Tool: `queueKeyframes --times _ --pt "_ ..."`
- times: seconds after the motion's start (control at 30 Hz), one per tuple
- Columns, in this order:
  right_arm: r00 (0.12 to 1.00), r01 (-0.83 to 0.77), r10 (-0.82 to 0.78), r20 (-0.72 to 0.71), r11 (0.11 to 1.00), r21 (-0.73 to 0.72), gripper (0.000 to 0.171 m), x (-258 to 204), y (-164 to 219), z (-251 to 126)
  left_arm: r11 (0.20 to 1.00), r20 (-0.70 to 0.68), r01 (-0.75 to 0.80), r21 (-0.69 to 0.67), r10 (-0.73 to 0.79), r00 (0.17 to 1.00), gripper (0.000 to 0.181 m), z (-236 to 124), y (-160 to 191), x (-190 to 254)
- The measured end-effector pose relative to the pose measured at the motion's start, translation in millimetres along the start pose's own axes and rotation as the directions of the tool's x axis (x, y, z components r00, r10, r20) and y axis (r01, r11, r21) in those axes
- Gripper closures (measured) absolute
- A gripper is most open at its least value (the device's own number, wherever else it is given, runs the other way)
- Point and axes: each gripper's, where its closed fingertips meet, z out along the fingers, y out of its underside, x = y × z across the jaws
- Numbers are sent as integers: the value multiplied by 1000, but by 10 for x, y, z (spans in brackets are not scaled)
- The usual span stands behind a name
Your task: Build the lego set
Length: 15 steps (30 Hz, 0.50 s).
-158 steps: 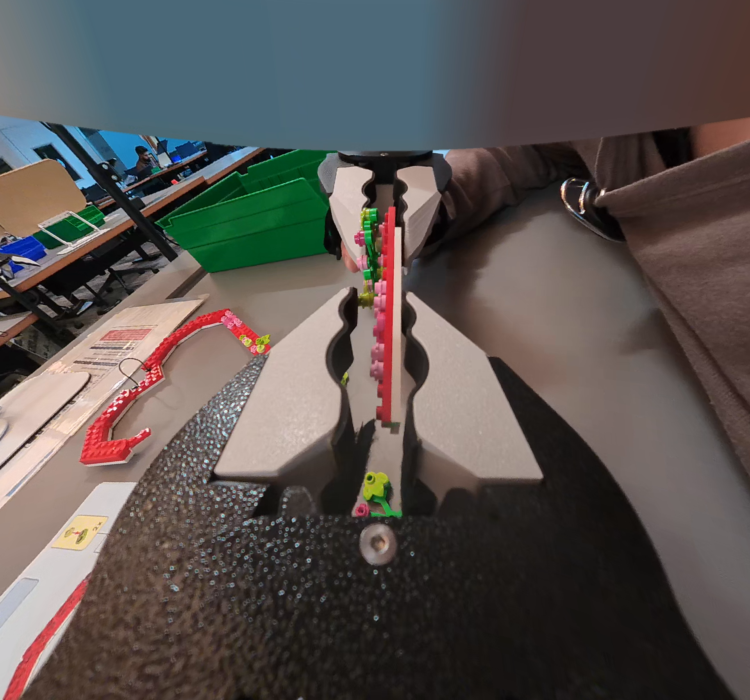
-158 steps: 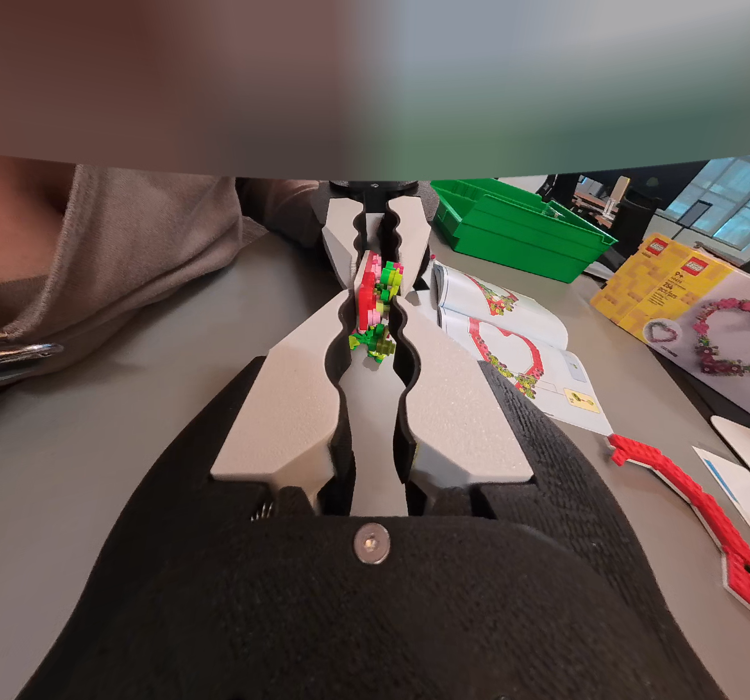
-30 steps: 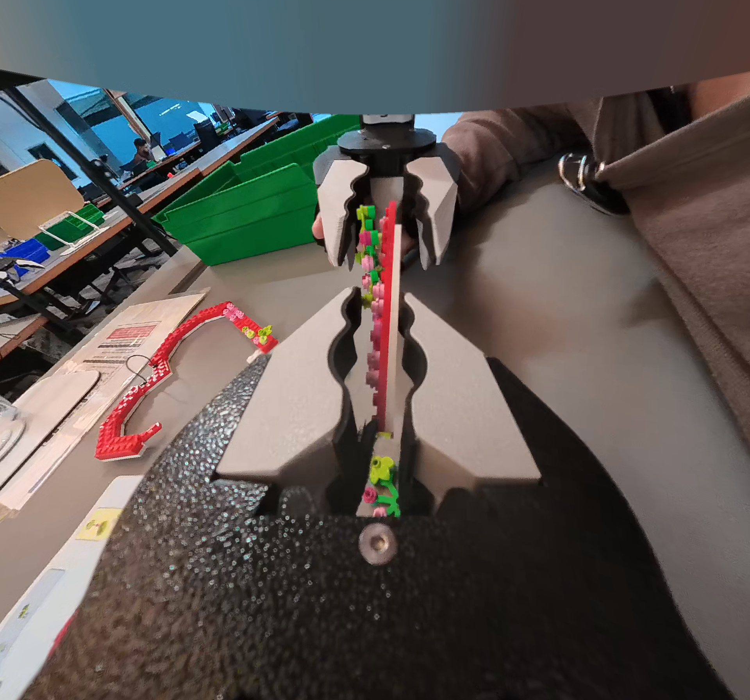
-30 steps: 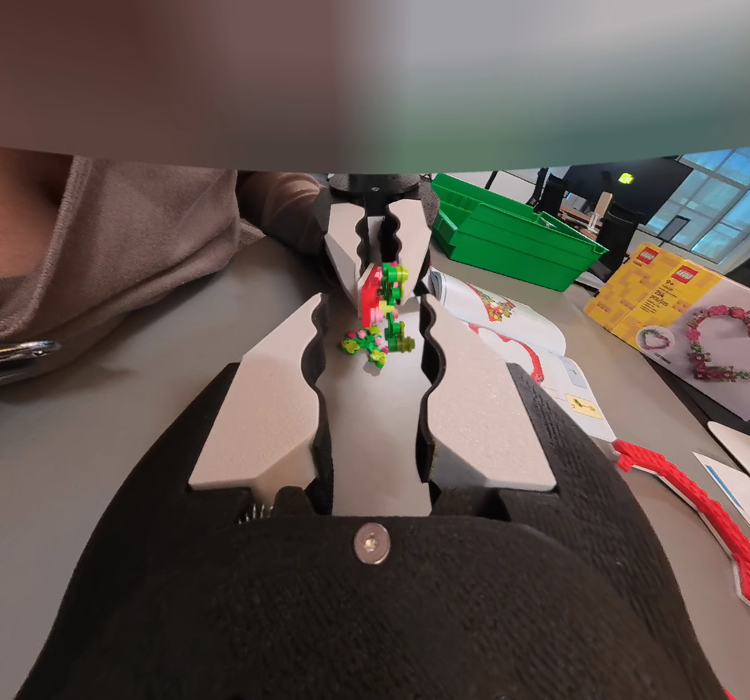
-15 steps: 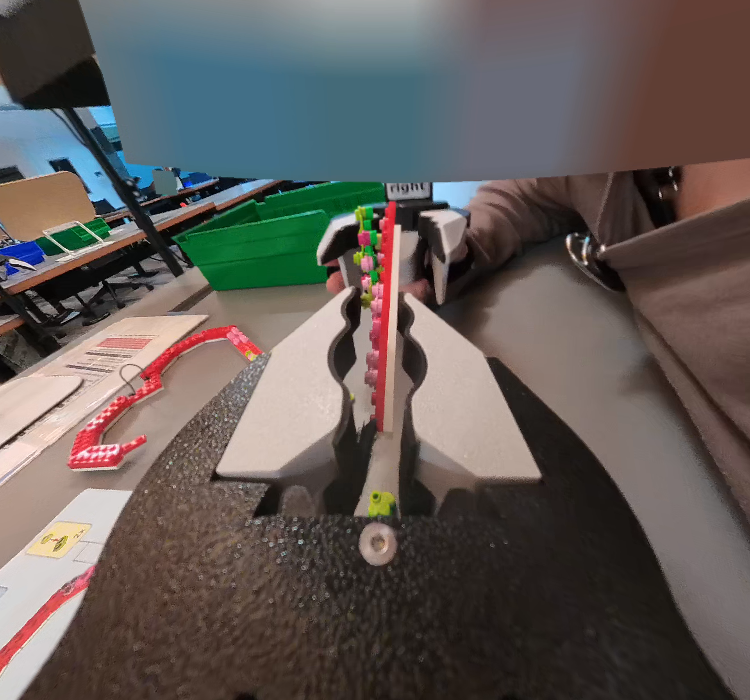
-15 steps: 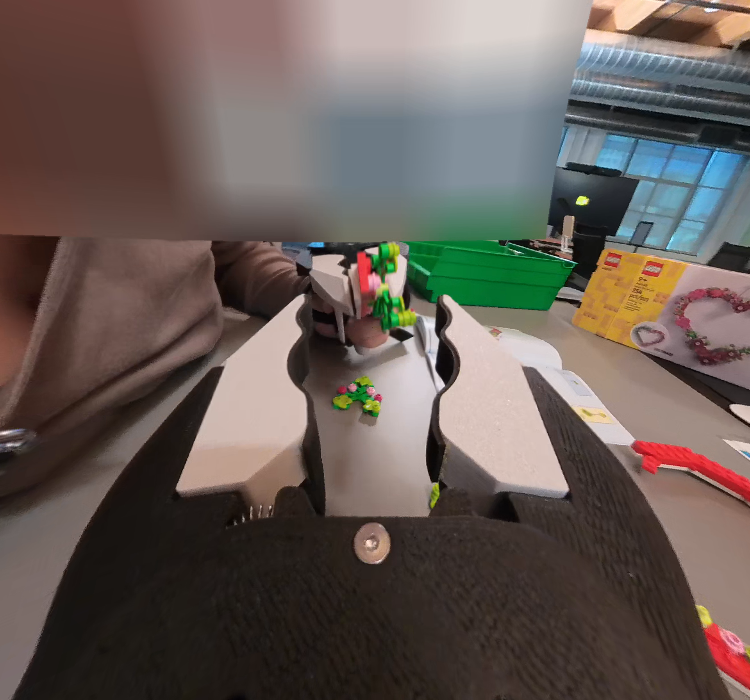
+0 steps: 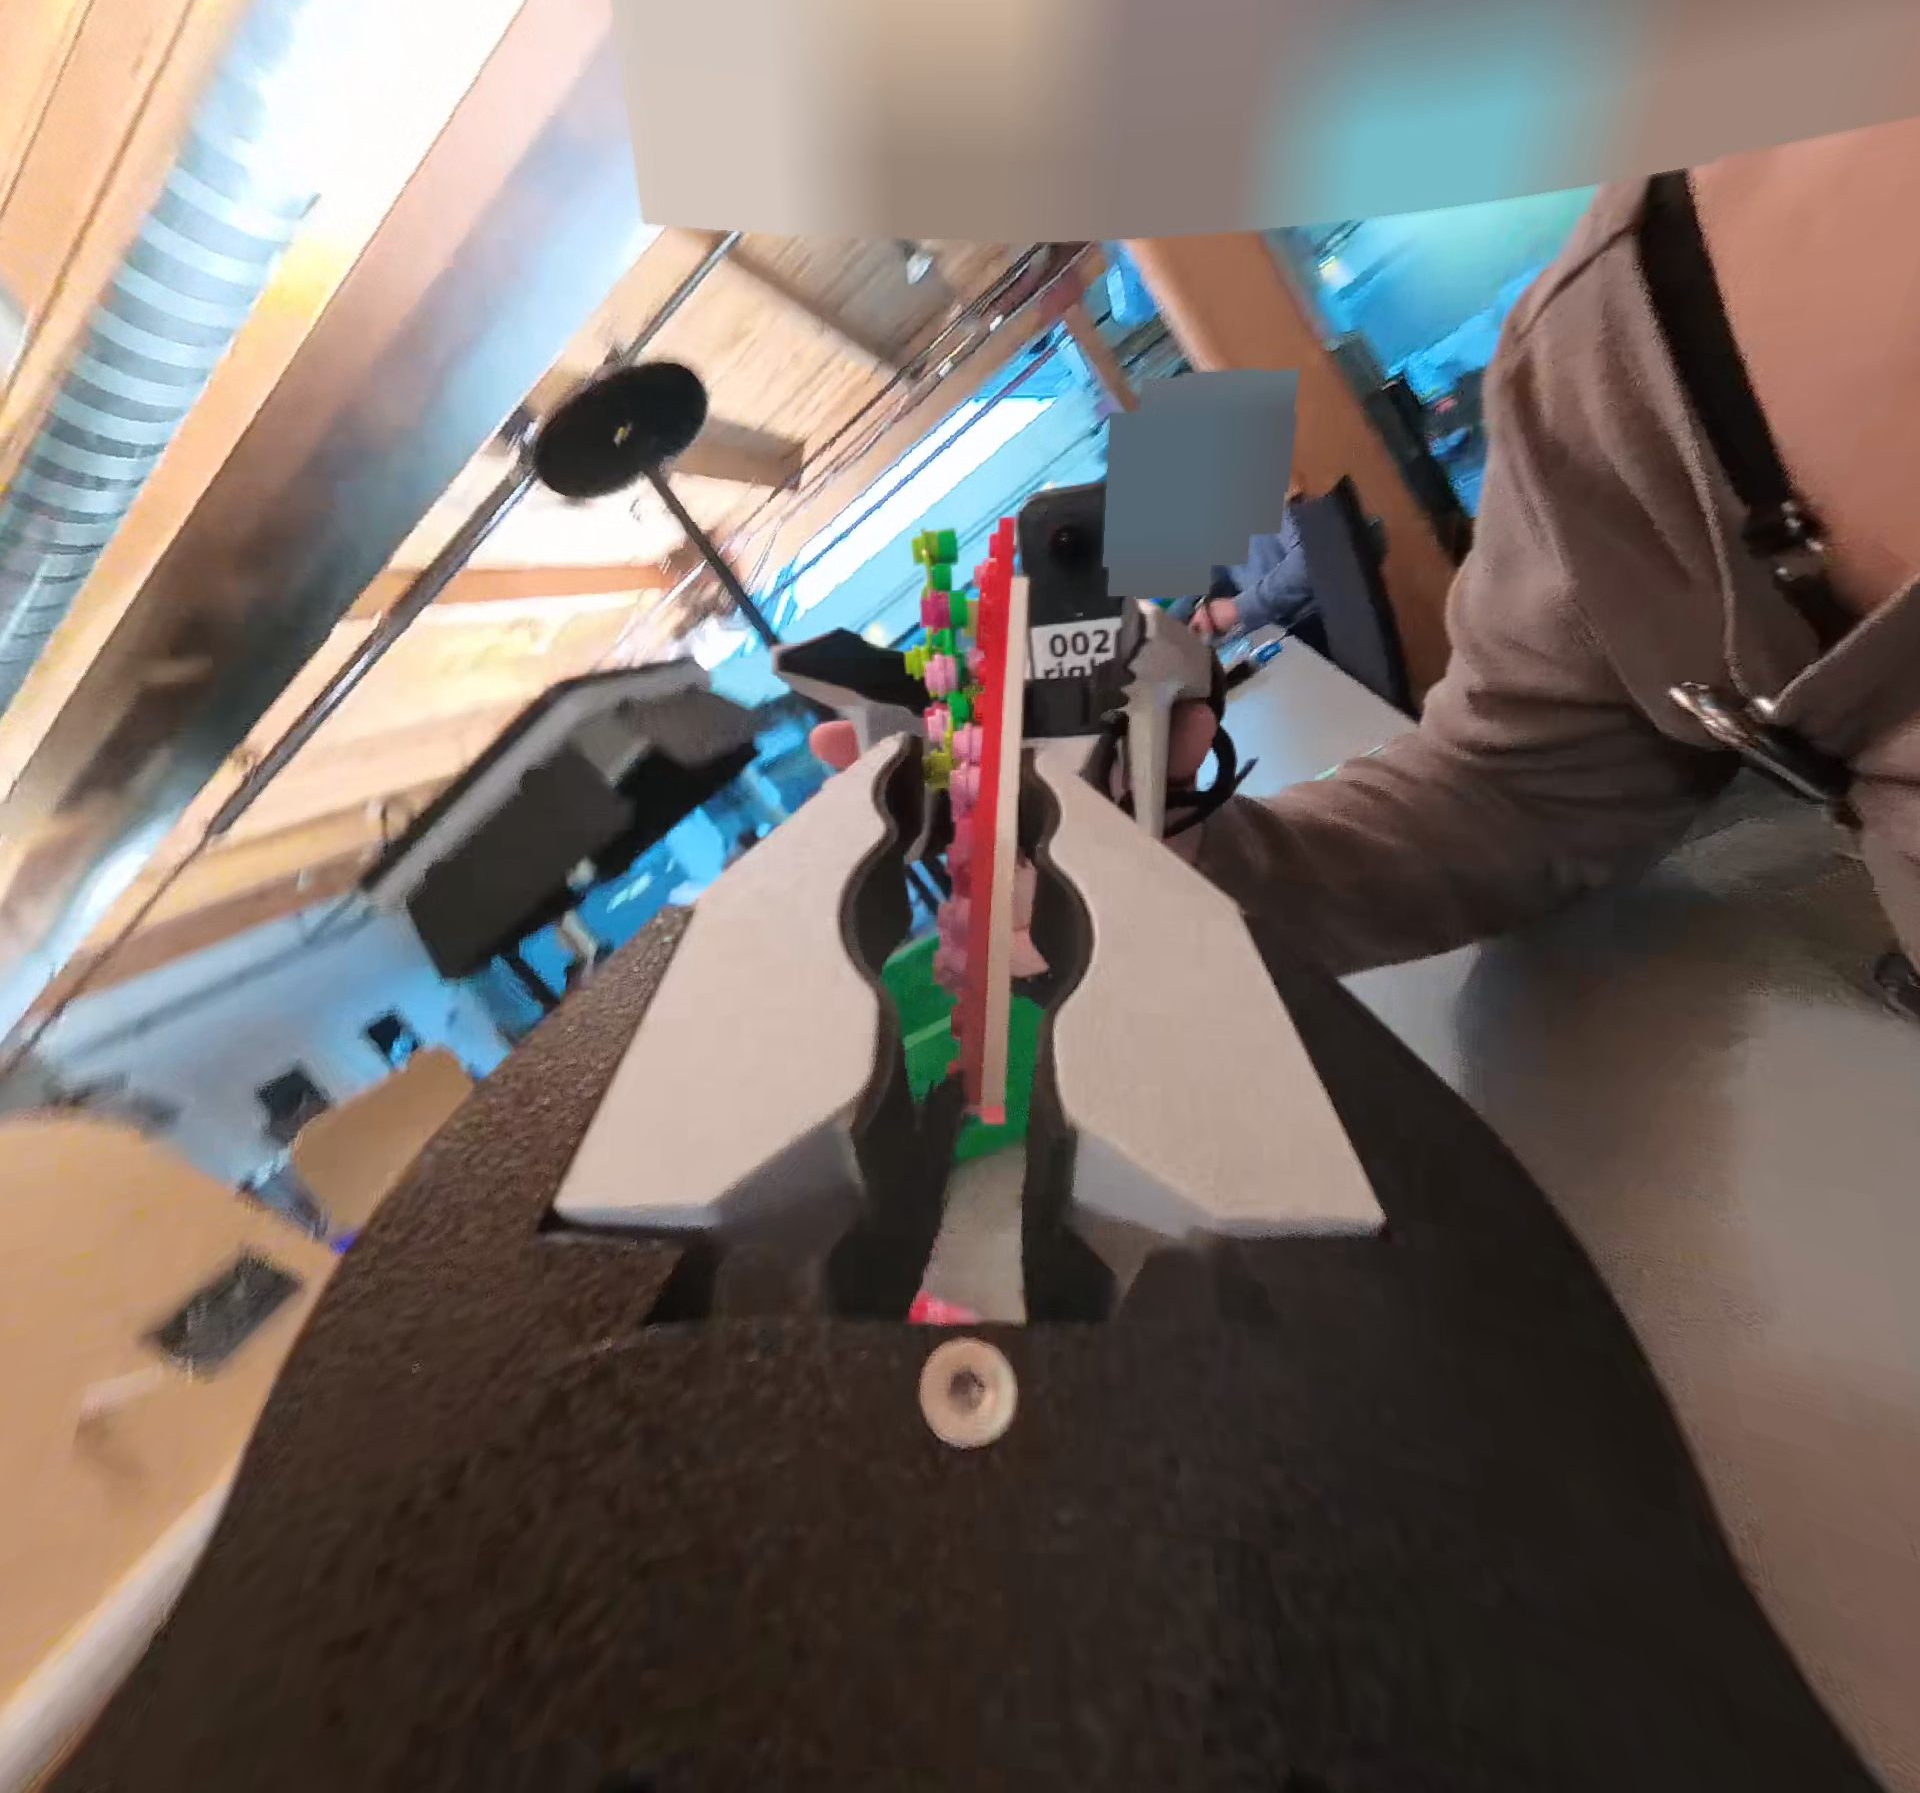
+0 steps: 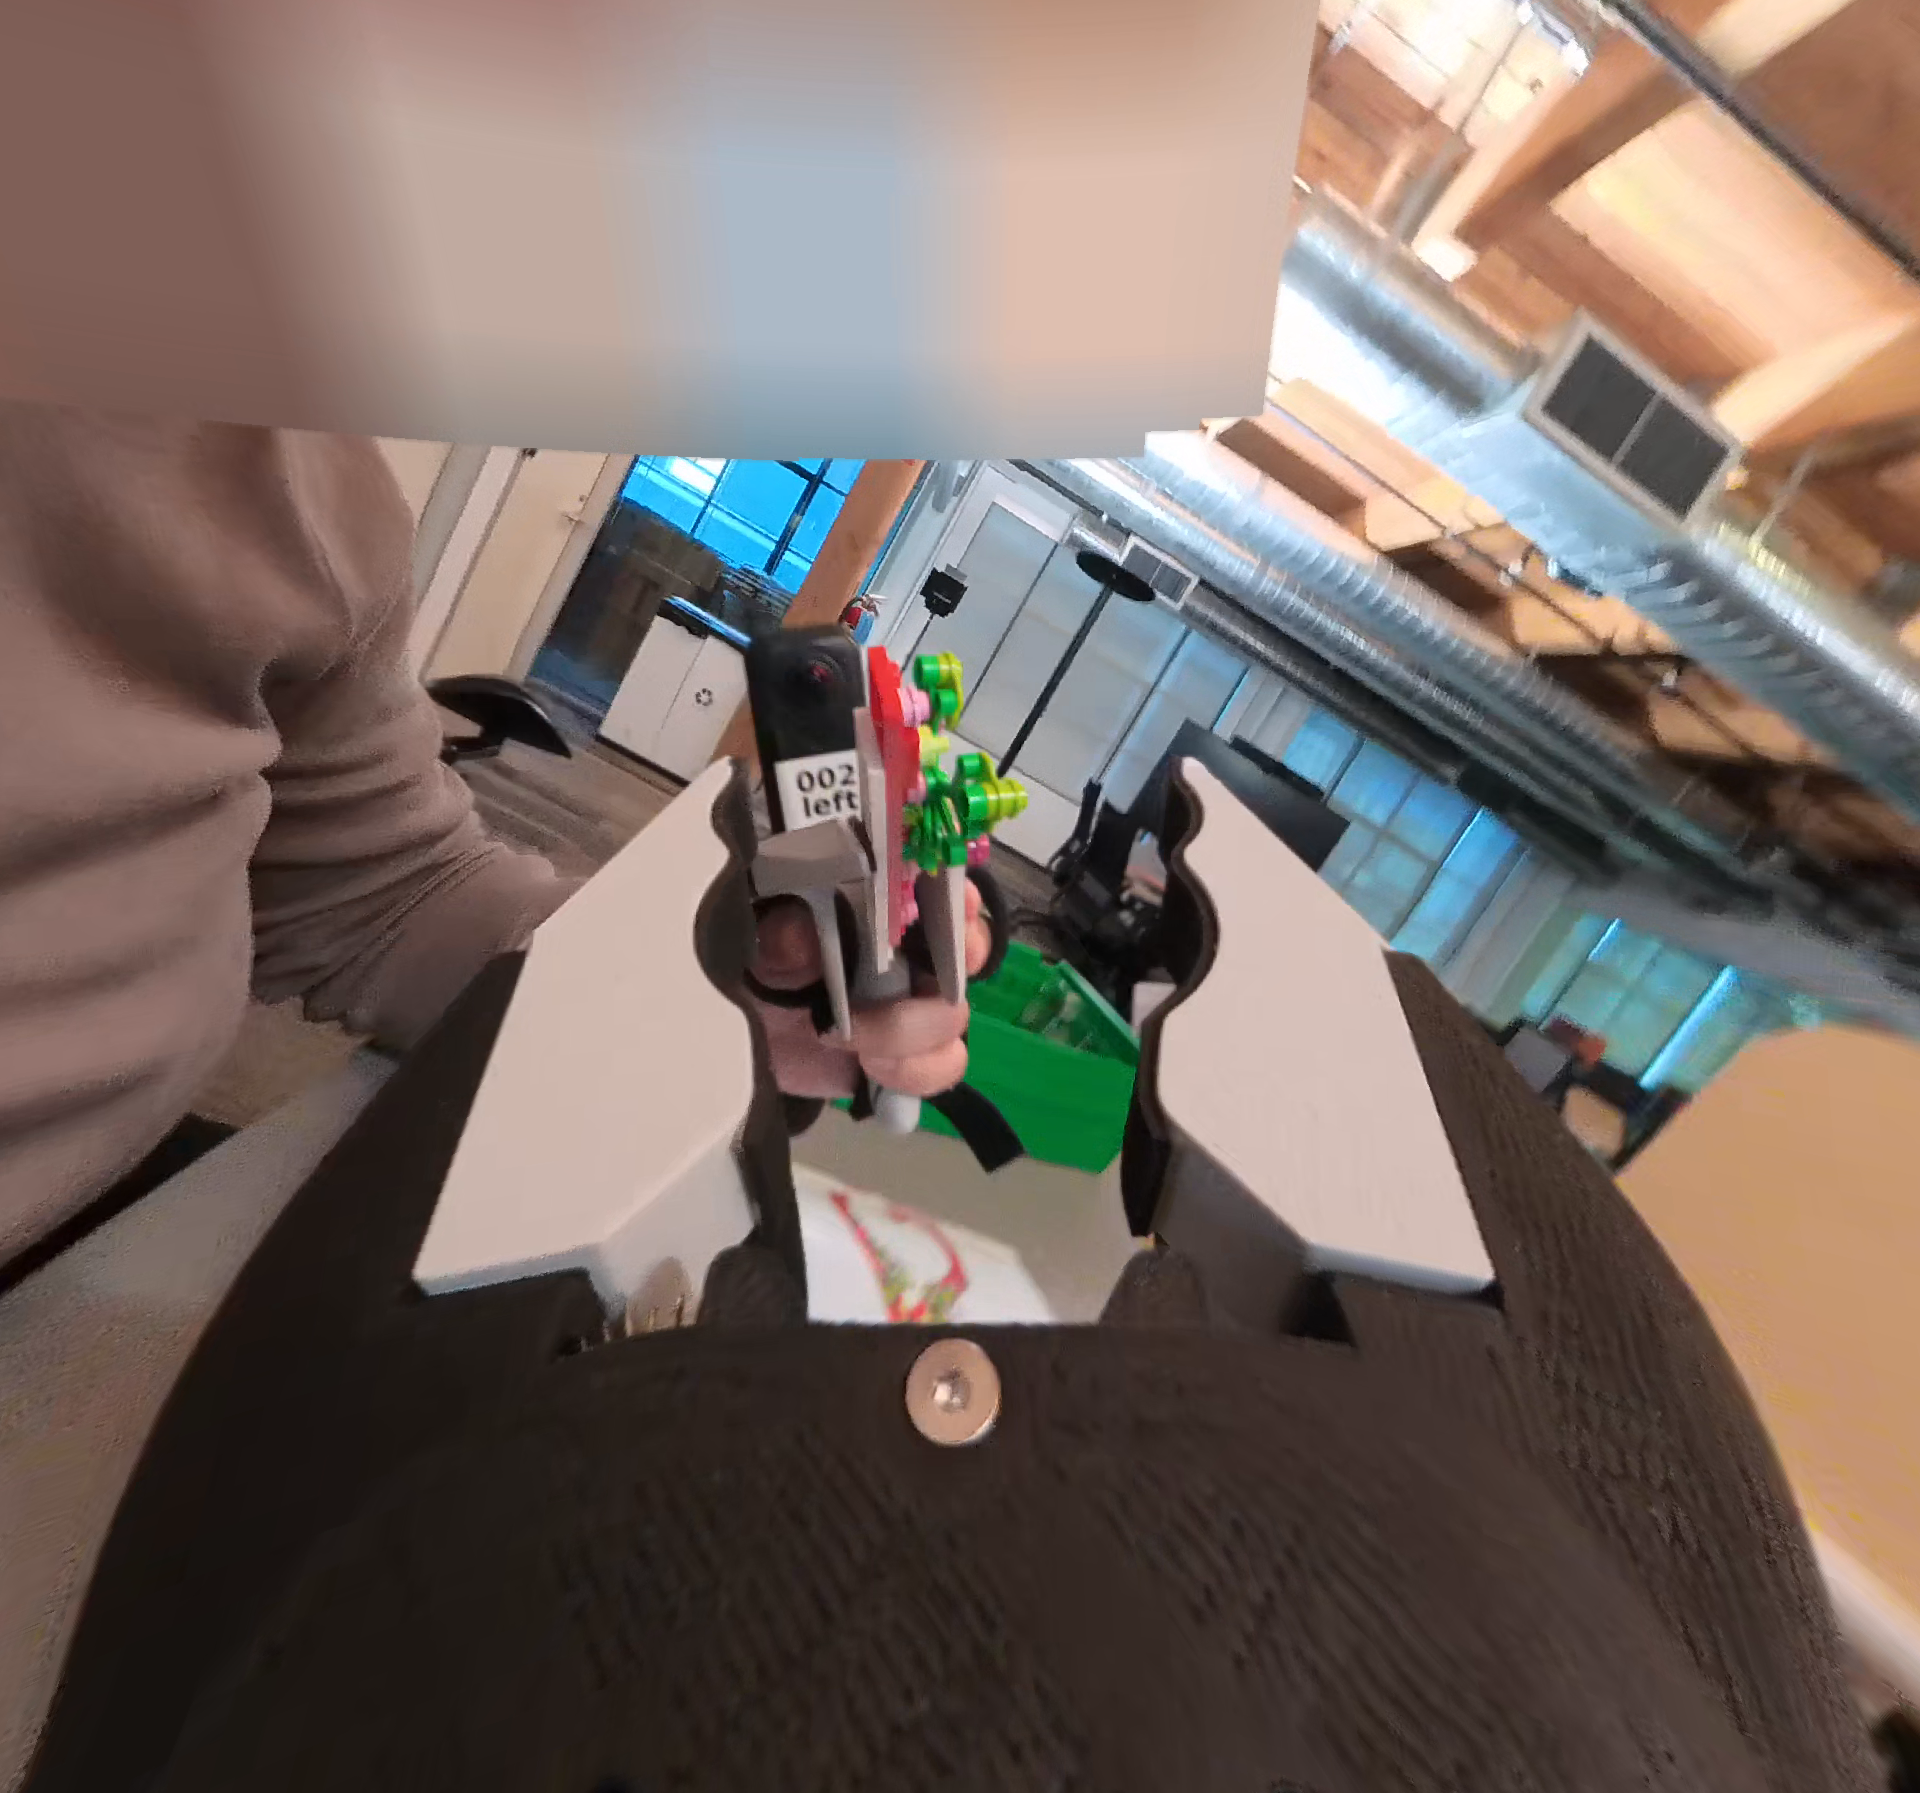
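Fingers (image 7: 1174, 1005) of the left gripper (image 7: 971, 829) are clamped on the lego piece (image 7: 985, 808), a thin red and white strip standing on edge with pink, green and yellow-green flower studs along its left face. The strip runs up the slot between them and pokes well past their tips into open air. Both wrist views are tilted up off the bench (image 7: 1621, 1068), so wooden beams and a ribbed silver duct (image 8: 1558, 621) fill the far background.

Right gripper (image 8: 951, 808): its fingers (image 8: 613, 1047) stand wide apart with nothing between them. Beyond its tips the left gripper (image 8: 894, 943) faces it, held up in a hand (image 8: 883, 1026), and the lego piece (image 8: 902, 808) juts above that gripper with its flower cluster to the right. The two grippers are apart, with free air around the strip's upper end.

Only the right wrist view shows an open booklet (image 8: 914, 1255) lying on the bench low in the gap, and a green bin (image 8: 1049, 1057) just behind the hand. Only the left wrist view shows the strip's long straight edge, the right gripper (image 7: 1049, 694) end-on behind it with a hand (image 7: 1190, 746) around its grip, and a grey sleeve (image 7: 1455, 808) reaching across the bench. A patch of green (image 7: 925, 1026) shows low between the left fingers; it is too hidden to tell what it is.
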Motion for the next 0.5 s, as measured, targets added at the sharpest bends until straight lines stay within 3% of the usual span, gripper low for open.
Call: queueKeyframes --times 0.23,0.5 --pt "969 247 -247 25 969 33 109 -173 -546 645 961 -165 -73 266 121 979 166 -149 -693 -185" --pt "950 307 -309 -55 951 -37 136 -207 -522 1250 909 -258 26 416 91 962 167 -533 -1054 -216"
